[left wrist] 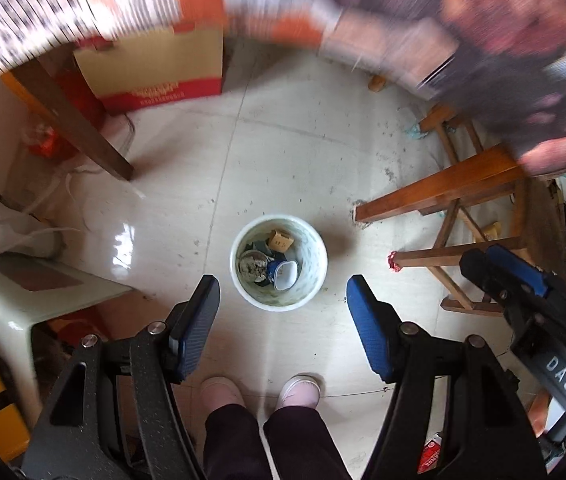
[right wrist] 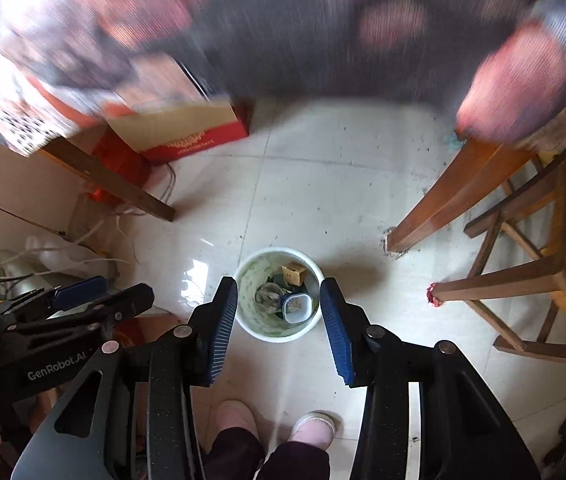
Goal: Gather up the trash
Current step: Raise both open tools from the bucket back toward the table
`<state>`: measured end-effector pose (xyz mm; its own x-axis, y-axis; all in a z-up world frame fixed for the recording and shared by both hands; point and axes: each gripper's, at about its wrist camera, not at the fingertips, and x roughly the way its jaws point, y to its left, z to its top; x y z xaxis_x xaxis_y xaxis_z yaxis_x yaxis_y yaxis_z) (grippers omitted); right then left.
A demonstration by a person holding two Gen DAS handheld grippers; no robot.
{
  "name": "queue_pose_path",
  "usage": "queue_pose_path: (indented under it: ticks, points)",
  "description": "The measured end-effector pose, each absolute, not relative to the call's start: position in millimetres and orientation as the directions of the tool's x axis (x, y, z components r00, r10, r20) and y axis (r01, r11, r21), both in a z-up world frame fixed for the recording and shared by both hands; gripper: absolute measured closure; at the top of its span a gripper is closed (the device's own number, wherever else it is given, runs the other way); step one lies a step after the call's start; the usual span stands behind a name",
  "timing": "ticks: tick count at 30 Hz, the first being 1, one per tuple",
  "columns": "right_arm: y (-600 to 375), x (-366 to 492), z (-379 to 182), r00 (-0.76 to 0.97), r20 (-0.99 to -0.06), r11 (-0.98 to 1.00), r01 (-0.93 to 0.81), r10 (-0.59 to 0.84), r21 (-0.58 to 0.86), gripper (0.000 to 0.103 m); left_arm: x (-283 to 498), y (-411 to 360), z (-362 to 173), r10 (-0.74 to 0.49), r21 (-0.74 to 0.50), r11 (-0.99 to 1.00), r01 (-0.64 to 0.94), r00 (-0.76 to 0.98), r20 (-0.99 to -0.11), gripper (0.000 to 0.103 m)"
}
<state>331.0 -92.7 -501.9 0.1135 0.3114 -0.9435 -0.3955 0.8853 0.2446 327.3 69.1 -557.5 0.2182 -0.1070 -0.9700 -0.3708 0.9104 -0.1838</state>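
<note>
- Left gripper (left wrist: 283,300) held empty, fingers wide apart; right gripper (right wrist: 279,312) likewise spread, nothing between.
- Straight ahead of both, on the tiled floor (left wrist: 291,152): white waste bin (left wrist: 315,240) holding a small cardboard box (left wrist: 280,239), a grey crumpled wad (left wrist: 252,269), a blue-rimmed plastic tub (left wrist: 284,275).
- Likely light, crushable scraps; tub probably slick, best pinched at its rim.
- Right of the bin, wooden stool legs (right wrist: 495,280); left, a table leg (right wrist: 115,180) and cords crowding the approach.

Left hand-held gripper (left wrist: 283,284) jaws wide apart, right hand-held gripper (right wrist: 279,290) likewise, both pointing down
</note>
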Motion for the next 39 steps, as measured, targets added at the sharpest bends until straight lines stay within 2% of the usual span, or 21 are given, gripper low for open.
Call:
queue_pose_path:
  ticks: [5,11,23,29,34,35,37,39]
  points:
    - [-94,327,-435,0.163,-0.93,0.882,-0.404,0.331,0.243,0.064,315,69,-473,-0.08,-0.186,0.92,-0.344,0.3,-0.951,0.038]
    - [-98,316,-346,0.225,-0.905,0.877,-0.411,0.361,0.248,0.064,299,69,-365,0.003,-0.122,0.95,-0.289,0.397,-0.918,0.038]
    - [-109,288,-178,0.394,-0.836,0.893,-0.389,0.382,0.225,0.063,262,73,-184,0.001,-0.136,0.971,-0.195,0.573,-0.819,0.038]
    - [-116,272,-110,0.502,-0.78,0.916,-0.333,0.374,0.225,0.048,252,73,-114,-0.035,-0.159,0.979,-0.125,0.669,-0.742,0.038]
    - [-117,264,-60,0.583,-0.718,0.92,-0.321,0.38,0.226,0.047,242,78,-68,-0.05,-0.16,0.984,-0.082,0.731,-0.681,0.038]
    - [-116,263,-54,0.599,-0.706,0.921,-0.323,0.377,0.218,0.047,239,79,-61,-0.045,-0.155,0.985,-0.079,0.742,-0.669,0.035]
    - [-117,258,-36,0.65,-0.668,0.928,-0.321,0.362,0.191,0.039,235,81,-49,-0.023,-0.136,0.987,-0.083,0.768,-0.639,0.029]
    - [-120,256,-24,0.687,-0.632,0.931,-0.313,0.359,0.188,0.022,236,83,-42,-0.005,-0.128,0.987,-0.095,0.785,-0.62,0.026]
